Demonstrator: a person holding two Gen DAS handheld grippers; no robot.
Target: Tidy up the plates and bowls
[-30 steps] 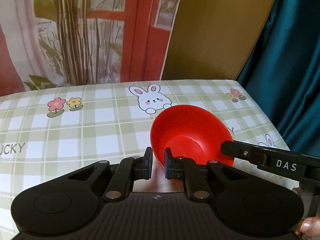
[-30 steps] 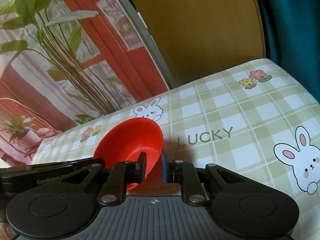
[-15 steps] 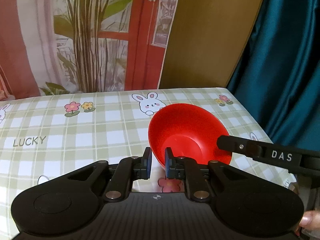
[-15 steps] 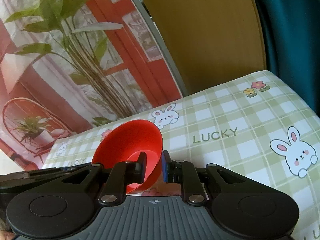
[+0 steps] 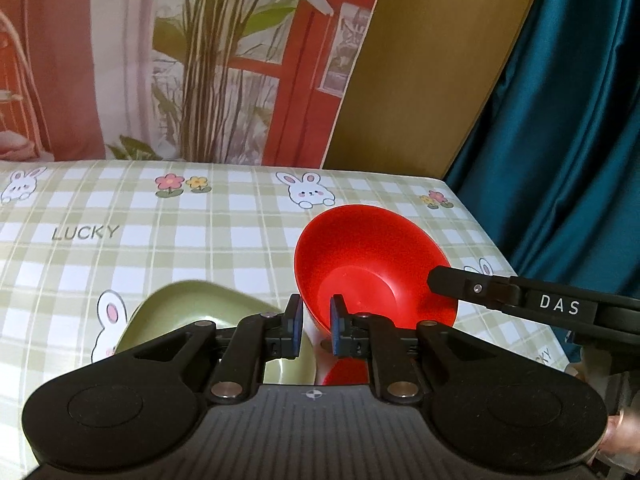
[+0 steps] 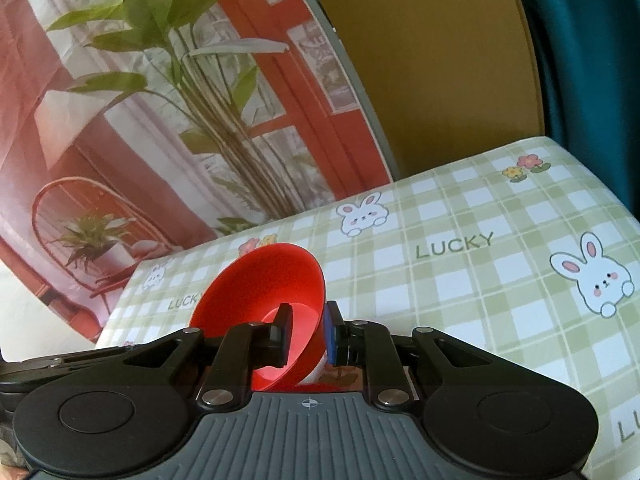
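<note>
Bowl (image 5: 372,264), red, hangs tilted above the checked tablecloth (image 5: 160,240), mouth tipped toward my cameras. My right gripper (image 6: 306,334) clamps its rim. My left gripper (image 5: 314,330) straddles the near rim, seemingly slack. A green dish (image 5: 192,312) lies below-left.

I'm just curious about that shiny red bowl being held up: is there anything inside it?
The red plastic bowl looks empty: its smooth red inside shows, with one finger of the right hand-held gripper reaching in over the rim. The patch behind that finger is hidden.
</note>
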